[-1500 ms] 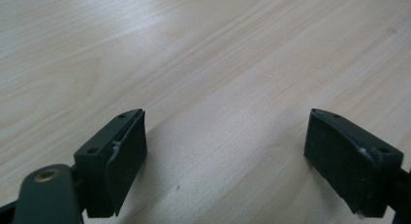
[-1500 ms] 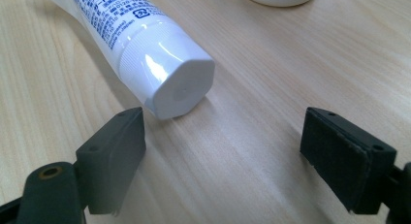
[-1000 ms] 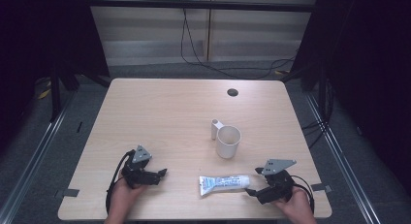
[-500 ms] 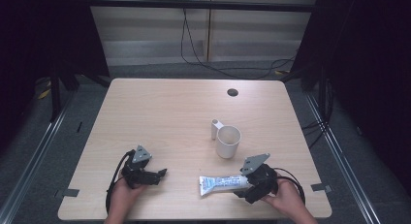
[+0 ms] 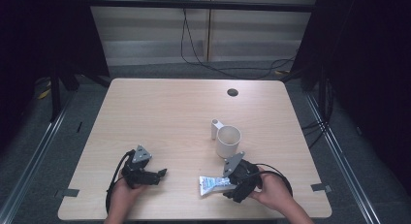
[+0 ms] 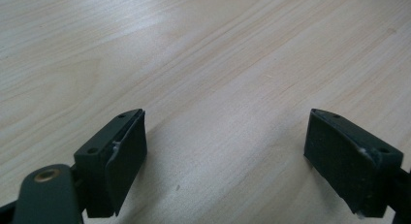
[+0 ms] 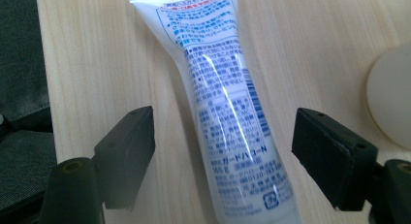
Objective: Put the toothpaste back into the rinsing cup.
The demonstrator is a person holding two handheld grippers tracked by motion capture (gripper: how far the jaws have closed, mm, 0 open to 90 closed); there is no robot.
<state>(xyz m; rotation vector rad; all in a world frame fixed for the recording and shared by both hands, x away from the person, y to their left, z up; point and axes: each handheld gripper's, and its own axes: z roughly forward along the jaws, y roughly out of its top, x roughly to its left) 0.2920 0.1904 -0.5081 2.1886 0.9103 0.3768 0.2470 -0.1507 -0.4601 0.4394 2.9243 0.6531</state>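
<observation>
White mug (image 5: 228,141) upright, tube (image 5: 215,184) flat between right claw (image 5: 231,185) jaws

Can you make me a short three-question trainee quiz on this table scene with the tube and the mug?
1. True or false: the right gripper has clamped the tube.
2. Which stands closer to the tube in the high view: A the mug, B the left gripper?
3. What lies between the left gripper's jaws?

Key:
1. False: the tube lies between open jaws that have just been closing, pads clear of it.
2. A.
3. Nothing but bare table.
</observation>
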